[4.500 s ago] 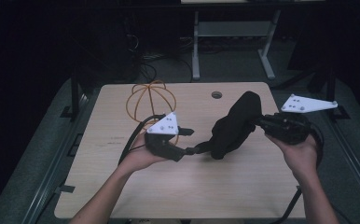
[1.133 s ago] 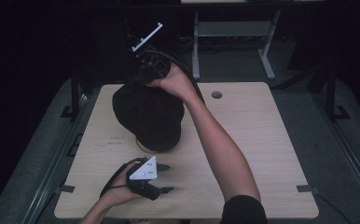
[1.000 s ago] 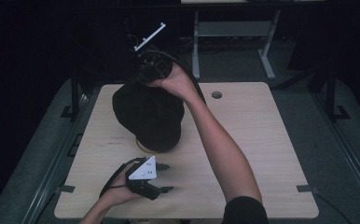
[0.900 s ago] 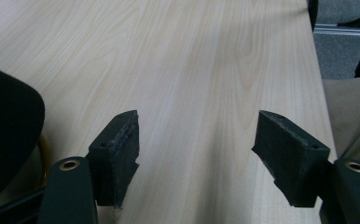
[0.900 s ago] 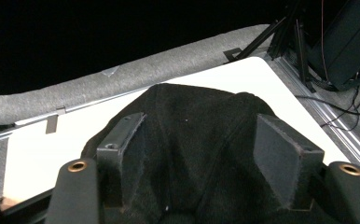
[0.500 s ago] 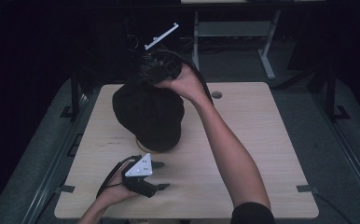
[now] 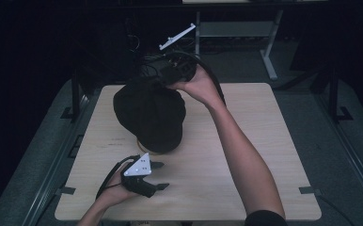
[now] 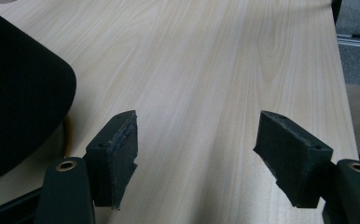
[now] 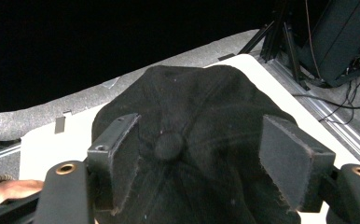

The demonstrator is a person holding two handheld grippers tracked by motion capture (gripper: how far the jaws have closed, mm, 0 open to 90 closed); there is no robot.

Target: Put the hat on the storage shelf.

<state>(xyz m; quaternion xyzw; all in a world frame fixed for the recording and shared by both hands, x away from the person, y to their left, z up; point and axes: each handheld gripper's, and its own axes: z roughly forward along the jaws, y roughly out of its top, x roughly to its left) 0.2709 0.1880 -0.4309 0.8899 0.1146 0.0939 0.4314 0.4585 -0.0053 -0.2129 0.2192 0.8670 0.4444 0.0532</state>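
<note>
Since the frame 4.5 s ago, the cap [image 7: 150,115] has gone from hanging between the two grippers to sitting over the wire stand at the table's [image 7: 264,141] far left-centre, and the right gripper [image 7: 166,75] has swung across from the right side to above the far edge, just behind the cap. The left gripper [image 7: 157,175] has dropped back to the near left part of the table. Over the last second the right gripper has lifted a little, its grey plate [image 7: 177,36] now tilted higher.

The cap is black, crown up, its top button [image 9: 169,145] seen between the right gripper's jaws in the right gripper view. Those jaws stand wide apart, one on each side of the crown and above it; nothing is pinched between them. A sliver of the stand's tan base [image 7: 153,151] peeks out under the cap's near edge in the high view (in the left gripper view a thin curved wire [image 8: 67,135] shows just below the cap's dark edge).

The left gripper lies low over the bare wood, near the cap but apart from it, pointing toward the right. Its jaws are also spread wide, with only table between the pads [image 8: 122,149]. The left hand [image 7: 116,190] grips it from the near edge.

The right hand [image 7: 199,87] holds its gripper from the right, the forearm [image 7: 245,155] stretching diagonally across the table.
</note>
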